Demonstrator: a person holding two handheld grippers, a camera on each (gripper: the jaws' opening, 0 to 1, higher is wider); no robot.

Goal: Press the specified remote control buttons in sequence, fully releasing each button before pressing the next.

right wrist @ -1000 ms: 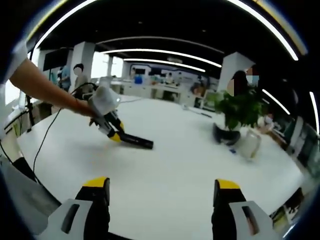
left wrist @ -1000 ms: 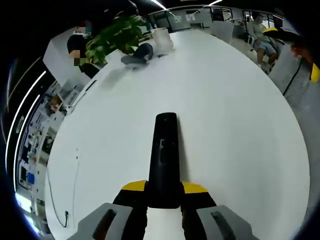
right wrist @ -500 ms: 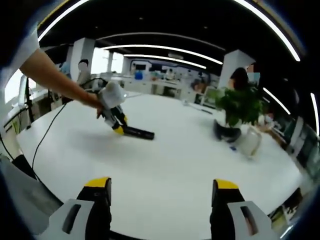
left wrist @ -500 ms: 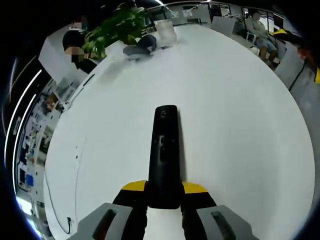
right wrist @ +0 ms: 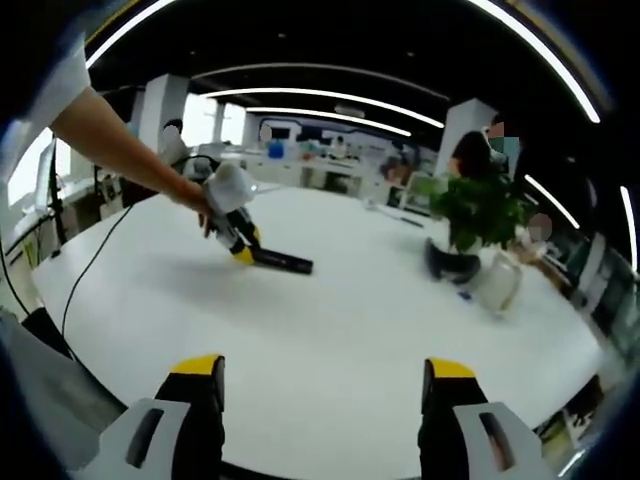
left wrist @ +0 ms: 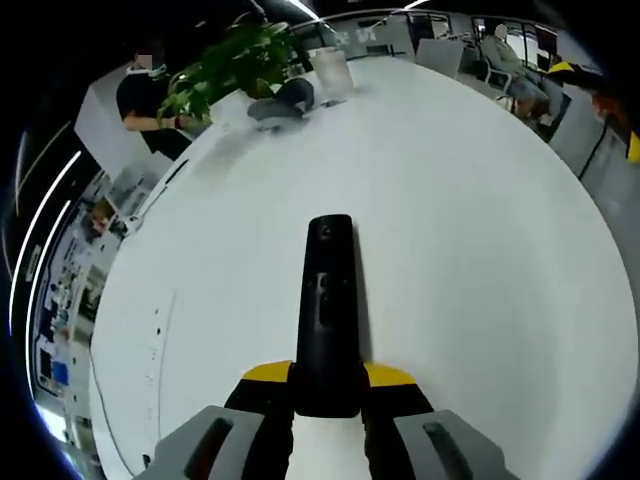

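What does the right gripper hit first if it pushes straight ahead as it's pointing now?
Likely nothing soon: ahead of the open right gripper is bare white table. The remote sits left of that line, the potted plant right. Depth is uncertain.

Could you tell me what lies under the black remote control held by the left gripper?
The white table lies beneath the long black remote control. The left gripper covers its near end, so whether it touches the surface cannot be told.

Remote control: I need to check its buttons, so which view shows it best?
The left gripper view: the remote control lies close and lengthwise between the left gripper jaws, button face towards the camera. The right gripper view shows it small and side-on across the white table.
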